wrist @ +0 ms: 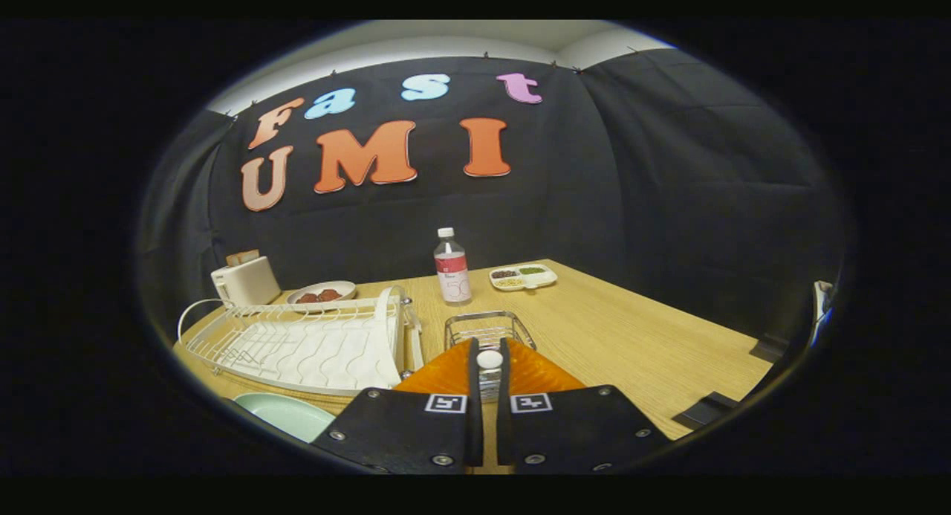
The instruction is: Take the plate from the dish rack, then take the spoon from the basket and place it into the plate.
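The wooden desk (617, 329) is carrying everything in front of you. The white dish rack (312, 348) is sitting to the left of your jaws, with no plate standing in it. Behind it a white toaster (245, 281) is standing beside a shallow dish (323, 292) holding reddish pieces. The pale green plate (286, 413) is lying flat on the desk, just left of your fingers and nearer you than the rack. The wire basket (488, 328) is sitting just ahead of the fingertips, a bottle (452, 268) and a divided tray (523, 276) of foods beyond it. Your gripper (489, 366) is closing its jaws on the spoon (489, 360), its white end showing between the fingers.
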Tool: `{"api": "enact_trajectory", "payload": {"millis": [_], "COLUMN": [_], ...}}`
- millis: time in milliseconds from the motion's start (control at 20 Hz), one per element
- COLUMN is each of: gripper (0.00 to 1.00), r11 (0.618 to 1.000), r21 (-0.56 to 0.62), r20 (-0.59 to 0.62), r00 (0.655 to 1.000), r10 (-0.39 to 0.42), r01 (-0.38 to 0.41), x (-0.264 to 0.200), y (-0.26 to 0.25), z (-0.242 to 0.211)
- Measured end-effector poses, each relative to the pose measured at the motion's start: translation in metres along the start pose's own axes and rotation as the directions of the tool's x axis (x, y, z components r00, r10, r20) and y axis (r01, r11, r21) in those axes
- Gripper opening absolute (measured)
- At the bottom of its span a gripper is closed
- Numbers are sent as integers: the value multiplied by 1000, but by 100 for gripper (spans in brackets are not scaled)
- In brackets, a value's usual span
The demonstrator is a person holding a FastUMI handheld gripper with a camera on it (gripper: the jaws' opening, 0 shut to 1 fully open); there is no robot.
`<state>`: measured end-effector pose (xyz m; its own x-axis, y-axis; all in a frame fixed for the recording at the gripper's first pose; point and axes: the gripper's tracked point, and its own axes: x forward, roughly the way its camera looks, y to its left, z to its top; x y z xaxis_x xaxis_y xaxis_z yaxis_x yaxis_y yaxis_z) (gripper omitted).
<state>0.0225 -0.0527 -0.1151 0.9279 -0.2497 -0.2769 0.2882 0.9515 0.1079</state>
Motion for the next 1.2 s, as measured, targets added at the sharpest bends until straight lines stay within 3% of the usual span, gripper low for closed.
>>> {"api": "enact_trajectory", "payload": {"millis": [850,1200], "gripper": [7,7], "r11": [999,995], "r21": [-23,-31], "r20": [171,204], "r00": [985,974], "r10": [27,96], "r01": [-23,-92], "x": [-86,-140], "y": [6,30], "z": [66,68]}}
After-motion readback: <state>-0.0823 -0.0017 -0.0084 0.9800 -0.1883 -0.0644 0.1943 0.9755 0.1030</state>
